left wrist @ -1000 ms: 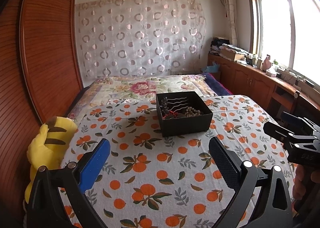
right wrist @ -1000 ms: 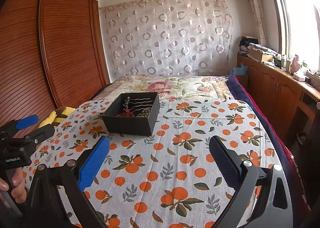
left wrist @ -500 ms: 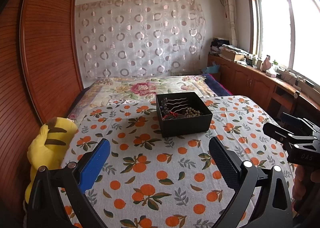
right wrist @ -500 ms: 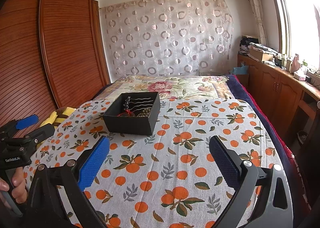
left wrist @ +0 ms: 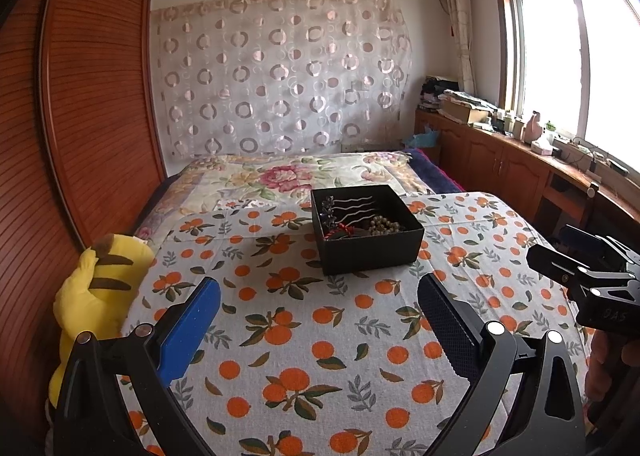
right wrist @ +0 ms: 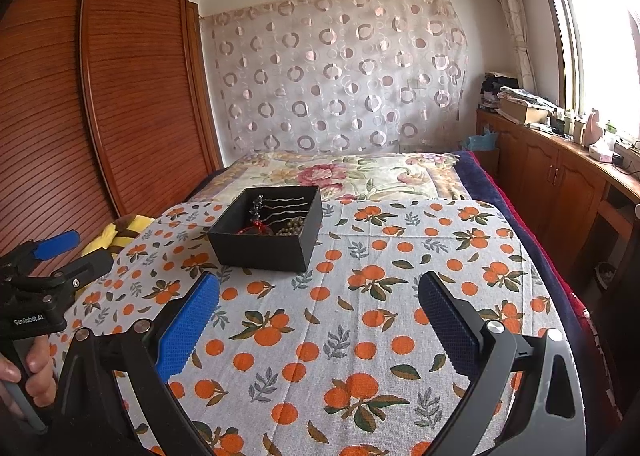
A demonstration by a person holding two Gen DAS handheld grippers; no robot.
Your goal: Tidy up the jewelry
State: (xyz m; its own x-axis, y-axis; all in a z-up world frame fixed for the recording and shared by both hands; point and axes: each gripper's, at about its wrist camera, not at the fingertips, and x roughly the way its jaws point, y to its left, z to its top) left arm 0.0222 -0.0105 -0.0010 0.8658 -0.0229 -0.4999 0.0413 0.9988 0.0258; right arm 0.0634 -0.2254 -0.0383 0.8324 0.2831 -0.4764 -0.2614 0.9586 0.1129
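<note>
The left gripper (left wrist: 318, 296) stands wide open and holds nothing; one finger carries a blue pad (left wrist: 188, 330), the other a dark pad. Beyond the gripper, a black box (left wrist: 370, 246) sits on the cloth with orange fruit print (left wrist: 304, 336). Inside the box lie wavy silver hairpins (left wrist: 354, 205), a string of beads (left wrist: 384, 225) and a small red piece (left wrist: 344, 230). To the left of the box, at the edge of the cloth, a yellow plush toy (left wrist: 94, 296) leans near the wooden wardrobe (left wrist: 80, 116). To the right of the box, the right gripper (left wrist: 558, 254) is apart from it; I cannot tell its opening from here. Behind the box the bed has a floral blanket (left wrist: 288, 176).
</note>
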